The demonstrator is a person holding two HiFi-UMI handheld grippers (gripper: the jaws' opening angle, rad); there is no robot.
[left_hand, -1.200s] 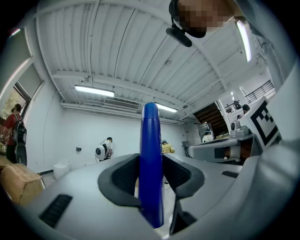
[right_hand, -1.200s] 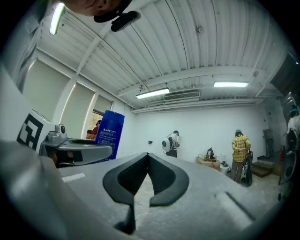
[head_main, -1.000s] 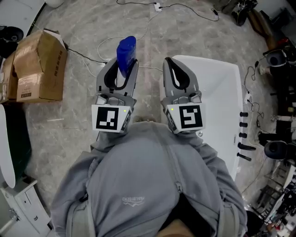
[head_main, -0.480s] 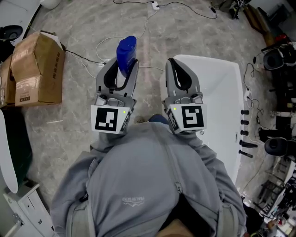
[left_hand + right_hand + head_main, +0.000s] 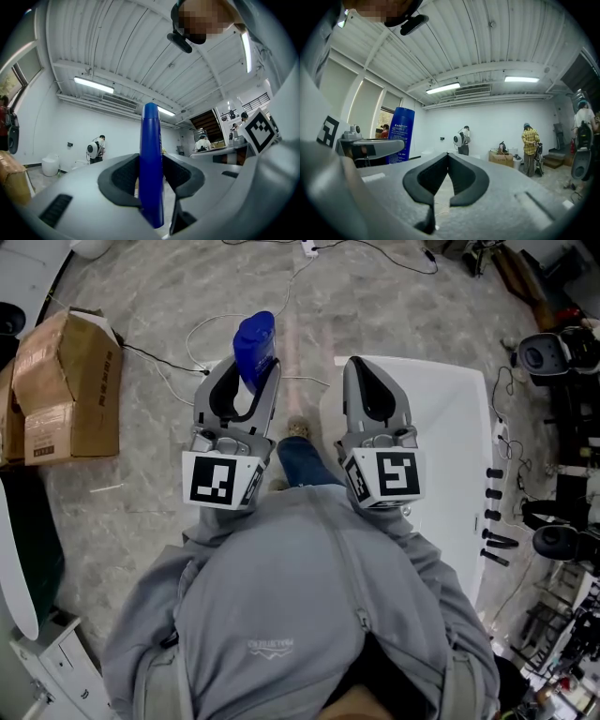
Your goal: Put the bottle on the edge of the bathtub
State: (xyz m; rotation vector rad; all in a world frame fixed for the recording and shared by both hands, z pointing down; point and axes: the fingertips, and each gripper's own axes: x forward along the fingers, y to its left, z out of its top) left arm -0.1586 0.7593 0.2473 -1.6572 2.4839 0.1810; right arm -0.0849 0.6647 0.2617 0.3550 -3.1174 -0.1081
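A blue bottle (image 5: 254, 351) stands upright between the jaws of my left gripper (image 5: 246, 381), which is shut on it. In the left gripper view the bottle (image 5: 151, 164) runs up the middle, pinched between the dark pads (image 5: 123, 180). My right gripper (image 5: 374, 390) hangs over the near left corner of the white bathtub (image 5: 450, 418), its jaws shut with nothing between them; its tips meet in the right gripper view (image 5: 447, 159). The bottle (image 5: 399, 133) also shows there at the left. Both grippers point away from me, side by side.
A brown cardboard box (image 5: 67, 390) lies on the marble floor at the left. White cables (image 5: 202, 329) trail across the floor ahead. Dark equipment (image 5: 553, 362) crowds the tub's right side. My grey sweater (image 5: 300, 615) fills the lower frame, and a leg and shoe (image 5: 298, 442) show between the grippers.
Both grippers have moved a little forward with me, the bottle still held. The box has slid toward the left edge of view, and my leg and shoe have stepped into sight between the grippers.
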